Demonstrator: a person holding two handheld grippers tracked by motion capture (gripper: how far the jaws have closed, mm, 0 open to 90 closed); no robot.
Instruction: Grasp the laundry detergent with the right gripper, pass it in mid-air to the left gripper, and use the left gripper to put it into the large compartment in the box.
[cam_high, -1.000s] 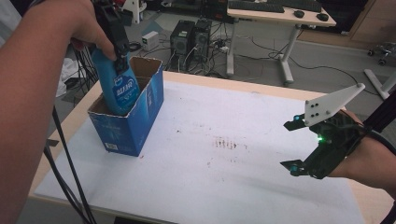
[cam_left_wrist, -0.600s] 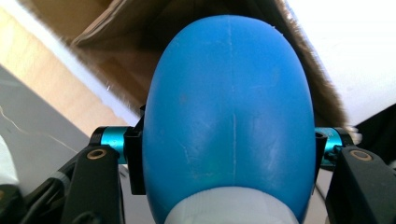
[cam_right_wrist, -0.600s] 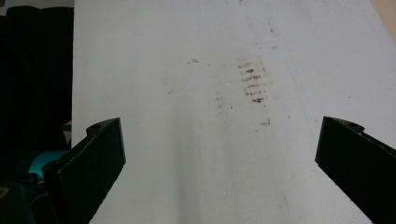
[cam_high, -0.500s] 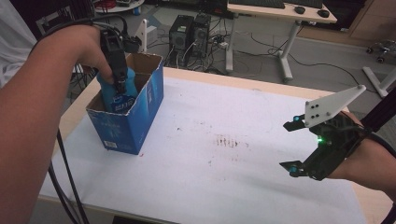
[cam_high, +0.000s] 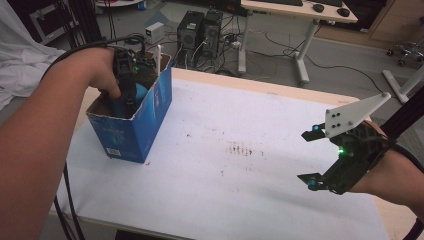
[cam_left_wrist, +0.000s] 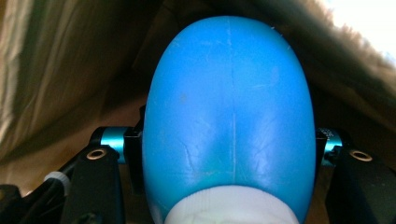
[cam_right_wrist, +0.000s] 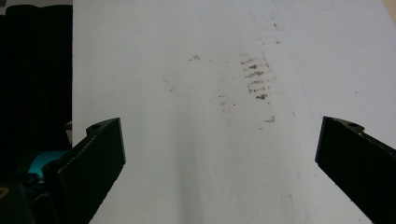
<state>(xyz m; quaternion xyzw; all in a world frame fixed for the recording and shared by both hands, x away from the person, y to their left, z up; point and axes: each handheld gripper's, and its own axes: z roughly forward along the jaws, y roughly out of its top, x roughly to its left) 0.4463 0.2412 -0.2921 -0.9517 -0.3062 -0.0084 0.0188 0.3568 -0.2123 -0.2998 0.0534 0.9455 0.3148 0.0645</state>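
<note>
Jaws of the left gripper (cam_high: 131, 102) pinch a blue bottle (cam_left_wrist: 229, 121) from both sides, and gripper and bottle are down inside the open blue cardboard box (cam_high: 142, 125) at the left end of the white table (cam_high: 235, 165). Seen from the left gripper view, the bottle's round blue body sits right between the two black jaws, with the brown inside walls of the box all around it. Over at the other end of the table, the right gripper (cam_high: 312, 160) hangs above the bare top with its jaws spread wide and nothing between them, near some small brown marks (cam_right_wrist: 256, 79).
</note>
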